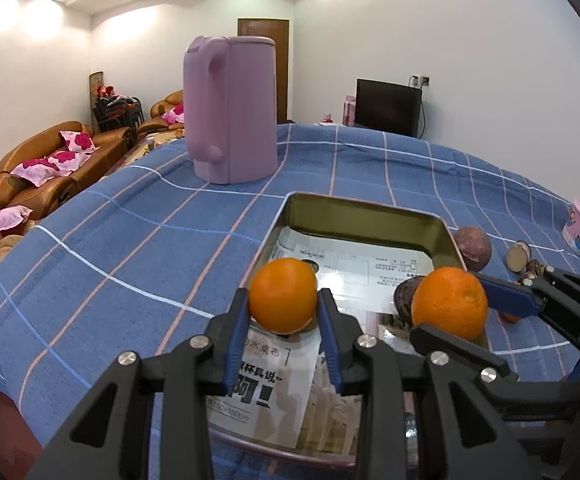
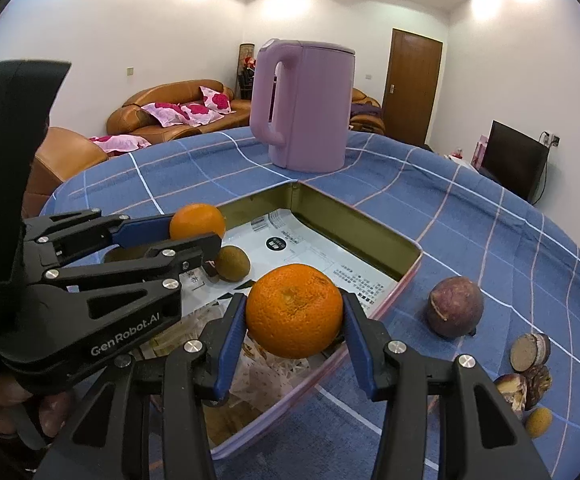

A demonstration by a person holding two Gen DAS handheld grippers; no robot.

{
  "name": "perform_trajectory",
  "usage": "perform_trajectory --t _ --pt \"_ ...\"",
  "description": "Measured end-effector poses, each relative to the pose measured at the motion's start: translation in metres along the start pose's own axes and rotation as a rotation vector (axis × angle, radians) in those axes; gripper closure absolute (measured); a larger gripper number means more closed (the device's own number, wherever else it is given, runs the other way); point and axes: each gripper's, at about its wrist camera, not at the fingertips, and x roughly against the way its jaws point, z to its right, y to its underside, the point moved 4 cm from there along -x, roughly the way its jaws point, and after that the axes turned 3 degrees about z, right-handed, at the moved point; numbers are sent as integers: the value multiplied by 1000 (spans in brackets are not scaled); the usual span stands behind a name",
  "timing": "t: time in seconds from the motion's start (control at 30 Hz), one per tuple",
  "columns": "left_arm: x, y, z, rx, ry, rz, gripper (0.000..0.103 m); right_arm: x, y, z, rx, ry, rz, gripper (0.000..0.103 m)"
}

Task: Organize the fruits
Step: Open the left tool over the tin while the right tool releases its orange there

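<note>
Each gripper, left gripper (image 1: 283, 304) and right gripper (image 2: 294, 320), squeezes one orange right above the tin tray (image 2: 370, 232).

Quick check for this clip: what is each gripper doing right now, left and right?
Left gripper: closed on an orange, above the tin tray.
Right gripper: closed on another orange, over the tray's near edge.

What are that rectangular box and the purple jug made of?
The box looks like thin metal, a tin: its inner walls have a dull golden sheen and a rolled rim. The jug, probably a kettle, looks like matte plastic: smooth, evenly lilac, without glare.
</note>
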Motion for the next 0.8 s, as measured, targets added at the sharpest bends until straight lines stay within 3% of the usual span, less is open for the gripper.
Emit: perform_trajectory --t 0.17,0.23,0.3,0.37,0.6,0.8 --pt "6 0 1 2 -3 4 65 1 0 2 -13 -14 9 51" --pt "13 -1 1 5 -4 19 58 6 -1 4 -13 3 24 44" --pt "21 -5 2 4 -13 44 38 14 -2 7 -23 8 48 43" --pt "30 -9 7 -2 -6 69 32 26 -2 14 -35 16 77 42" --pt "51 -16 51 -70 65 115 31 65 15 52 -85 111 115 40" --pt "49 -16 96 -140 119 104 31 93 39 106 -157 258 92 40"
